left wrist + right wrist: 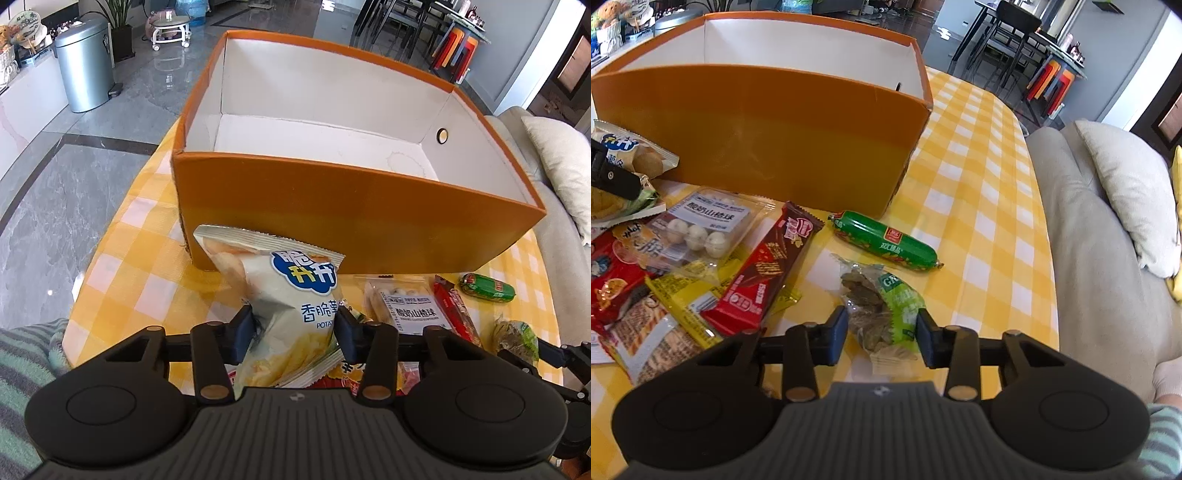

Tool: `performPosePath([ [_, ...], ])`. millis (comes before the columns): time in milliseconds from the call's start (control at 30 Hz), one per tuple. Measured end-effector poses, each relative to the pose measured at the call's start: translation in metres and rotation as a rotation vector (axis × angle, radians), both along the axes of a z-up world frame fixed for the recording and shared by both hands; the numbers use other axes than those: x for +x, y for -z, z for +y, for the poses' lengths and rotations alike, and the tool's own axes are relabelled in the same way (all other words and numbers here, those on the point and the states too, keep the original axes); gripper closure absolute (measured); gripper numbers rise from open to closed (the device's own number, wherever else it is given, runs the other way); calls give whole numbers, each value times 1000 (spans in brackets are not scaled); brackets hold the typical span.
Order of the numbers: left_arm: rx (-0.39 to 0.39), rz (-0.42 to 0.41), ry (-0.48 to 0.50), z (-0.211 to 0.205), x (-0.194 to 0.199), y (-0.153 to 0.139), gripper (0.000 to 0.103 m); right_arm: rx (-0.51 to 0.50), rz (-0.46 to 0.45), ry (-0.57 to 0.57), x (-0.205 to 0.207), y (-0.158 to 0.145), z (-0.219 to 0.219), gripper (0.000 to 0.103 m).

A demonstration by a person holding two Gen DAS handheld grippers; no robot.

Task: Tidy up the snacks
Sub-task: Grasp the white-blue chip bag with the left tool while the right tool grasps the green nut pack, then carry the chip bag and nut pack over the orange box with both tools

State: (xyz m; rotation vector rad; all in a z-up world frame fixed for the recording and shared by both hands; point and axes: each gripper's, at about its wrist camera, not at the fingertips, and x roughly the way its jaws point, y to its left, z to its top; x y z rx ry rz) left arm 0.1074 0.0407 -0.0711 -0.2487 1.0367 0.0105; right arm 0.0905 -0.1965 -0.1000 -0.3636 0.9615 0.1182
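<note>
An empty orange box (pixel 354 206) with a white inside stands on the yellow checked tablecloth (pixel 122 258); it also shows in the right wrist view (pixel 768 125). My left gripper (pixel 293 334) is shut on a pale potato chip bag (pixel 291 306), held just in front of the box's near wall. My right gripper (pixel 881 334) is open, its fingers on either side of a clear green-labelled snack packet (pixel 882 314) lying on the cloth. The chip bag and left gripper show at the right wrist view's left edge (pixel 635 155).
On the cloth lie a green sausage (pixel 886 240), a red wafer bar (pixel 764 269), a packet of white balls (pixel 701 229) and several more packets at the left. A grey sofa with a cushion (pixel 1126 192) is right of the table. A metal bin (pixel 85 62) stands on the floor.
</note>
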Motion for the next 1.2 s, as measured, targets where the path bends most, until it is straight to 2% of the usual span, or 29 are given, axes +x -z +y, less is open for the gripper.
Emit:
performPosePath([
  [233, -8, -38, 24, -2, -17, -24, 52, 54, -4, -7, -14, -16, -1, 68],
  [500, 1, -78, 74, -4, -35, -52, 52, 175, -53, -17, -21, -54, -5, 69],
  [667, -2, -144, 109, -6, -39, -78, 52, 268, -79, -23, -14, -82, -9, 69],
  [900, 6, -242, 141, -7, -22, -117, 52, 383, -131, -52, 14, -126, -6, 69],
  [1067, 40, -249, 172, -10, 3, -126, 52, 436, -162, -92, 38, -149, 6, 69],
  [1200, 52, -239, 189, -8, 23, -126, 52, 473, -150, -118, 60, -155, 18, 69],
])
